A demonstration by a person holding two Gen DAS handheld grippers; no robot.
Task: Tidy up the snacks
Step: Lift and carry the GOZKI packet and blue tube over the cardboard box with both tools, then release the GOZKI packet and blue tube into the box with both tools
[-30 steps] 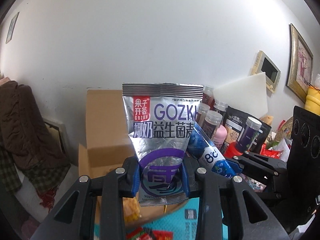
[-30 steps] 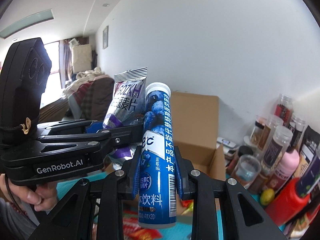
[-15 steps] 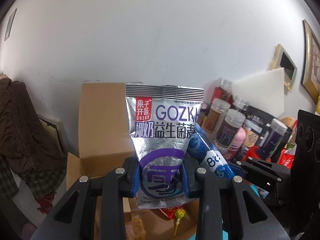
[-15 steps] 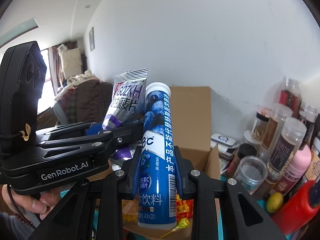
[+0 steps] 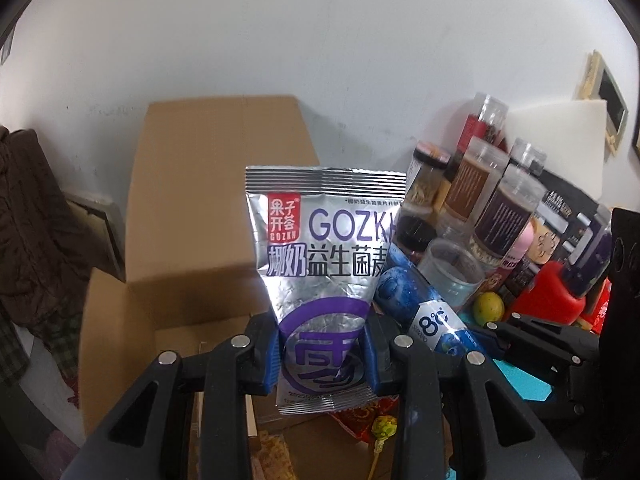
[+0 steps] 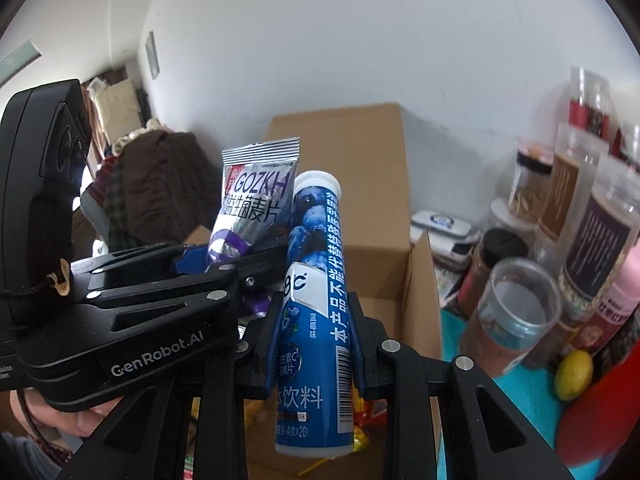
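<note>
A white wall (image 5: pixel 320 40) fills the back of both views. Against it stands an open cardboard box (image 5: pixel 192 216), its tall rear flap upright and its side flaps spread; inside, low in the left wrist view, lie a lollipop (image 5: pixel 383 438) and some red wrappers. A brown coat (image 5: pixel 28 216) hangs at the left edge.

To the right of the box a crowd of clear plastic jars (image 5: pixel 508 208) with dark labels stands on a teal surface (image 5: pixel 524 384), together with a red bottle (image 5: pixel 556 296), an empty clear cup (image 5: pixel 452 272) and a small yellow-green fruit (image 5: pixel 488 307) just in front of the cup.

The left gripper (image 5: pixel 323 354) is clamped on the lower part of a silver snack bag (image 5: pixel 324 248) with purple print, which stands upright between the blue pads over the open box. The right wrist view shows the same bag from the side, with a hand (image 6: pixel 60 408) under the left gripper's black body.

The right gripper (image 6: pixel 316 350) is clamped on a blue tube (image 6: pixel 316 288) with blueberry pictures and a white cap, held upright with the cap on top and its lower end hanging below the fingers. It too sits in front of the box opening, just beside the silver bag, with the tube's upper part close to the bag's edge; whether they touch cannot be told. In the left wrist view the tube leans out to the right of the bag.
</note>
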